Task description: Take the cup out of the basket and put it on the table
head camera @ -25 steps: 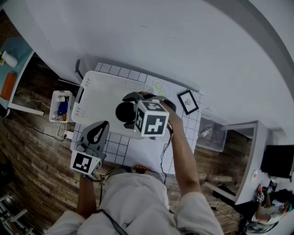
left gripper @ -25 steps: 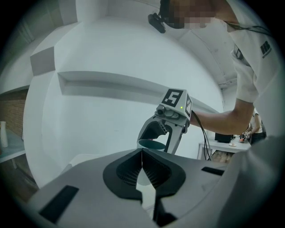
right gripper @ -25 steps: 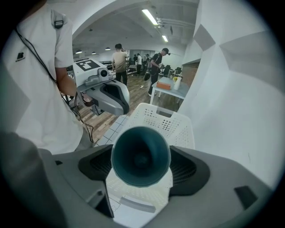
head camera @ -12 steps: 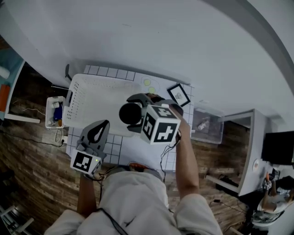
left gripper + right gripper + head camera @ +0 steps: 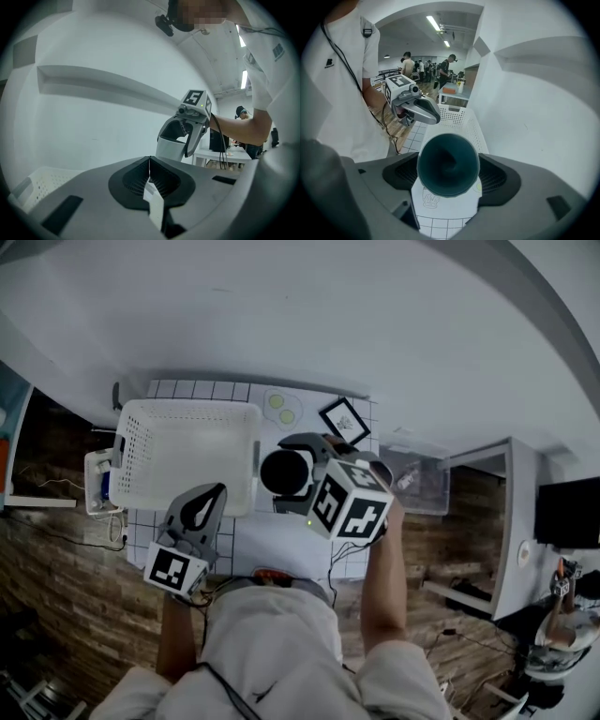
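Head view: right claw point(image 5: 292, 474) grips the cup point(image 5: 447, 163), clear of the basket point(image 5: 187, 405) over open worktop point(image 5: 281, 542), likely for set-down; left claw point(image 5: 150, 183) closed, empty.

The white perforated plastic basket point(image 5: 187, 456) sits on the left half of the grid-patterned table point(image 5: 246, 538). The dark round cup point(image 5: 284, 472) is between the jaws of the right gripper point(image 5: 293, 474), just right of the basket's right wall and above the tabletop. Behind it, near the table's far right corner, is a small black-framed picture point(image 5: 344, 420). The left gripper point(image 5: 208, 498) is at the basket's near edge.
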Action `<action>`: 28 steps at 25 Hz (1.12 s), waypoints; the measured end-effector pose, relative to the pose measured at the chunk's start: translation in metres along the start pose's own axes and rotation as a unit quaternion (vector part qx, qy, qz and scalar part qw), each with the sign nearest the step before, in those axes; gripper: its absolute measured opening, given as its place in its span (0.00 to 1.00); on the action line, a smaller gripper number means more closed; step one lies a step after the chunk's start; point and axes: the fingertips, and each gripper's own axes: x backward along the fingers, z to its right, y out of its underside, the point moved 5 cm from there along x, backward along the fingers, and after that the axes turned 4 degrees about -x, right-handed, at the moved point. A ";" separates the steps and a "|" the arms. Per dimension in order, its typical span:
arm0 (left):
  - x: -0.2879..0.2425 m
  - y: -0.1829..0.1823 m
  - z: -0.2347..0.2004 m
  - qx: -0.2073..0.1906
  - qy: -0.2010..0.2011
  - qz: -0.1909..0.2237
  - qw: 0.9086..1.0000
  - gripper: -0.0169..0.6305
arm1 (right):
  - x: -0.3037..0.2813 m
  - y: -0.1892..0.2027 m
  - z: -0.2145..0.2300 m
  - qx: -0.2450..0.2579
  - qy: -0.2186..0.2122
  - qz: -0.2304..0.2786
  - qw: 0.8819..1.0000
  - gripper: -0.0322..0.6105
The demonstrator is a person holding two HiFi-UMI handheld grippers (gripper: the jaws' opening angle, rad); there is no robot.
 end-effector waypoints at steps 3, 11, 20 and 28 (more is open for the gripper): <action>-0.012 -0.003 0.011 0.005 0.022 0.010 1.000 0.04 | 0.004 0.023 -0.002 -0.024 0.011 -0.007 1.000 0.65; -0.040 -0.006 0.047 0.018 0.068 0.022 0.997 0.04 | -0.009 0.085 -0.013 -0.078 0.029 -0.023 0.996 0.65; -0.063 0.003 0.079 0.010 0.110 0.014 0.994 0.04 | -0.033 0.139 -0.034 -0.134 0.034 -0.030 0.990 0.65; -0.076 0.010 0.098 -0.002 0.137 -0.001 0.991 0.04 | -0.057 0.179 -0.043 -0.174 0.052 -0.024 0.983 0.65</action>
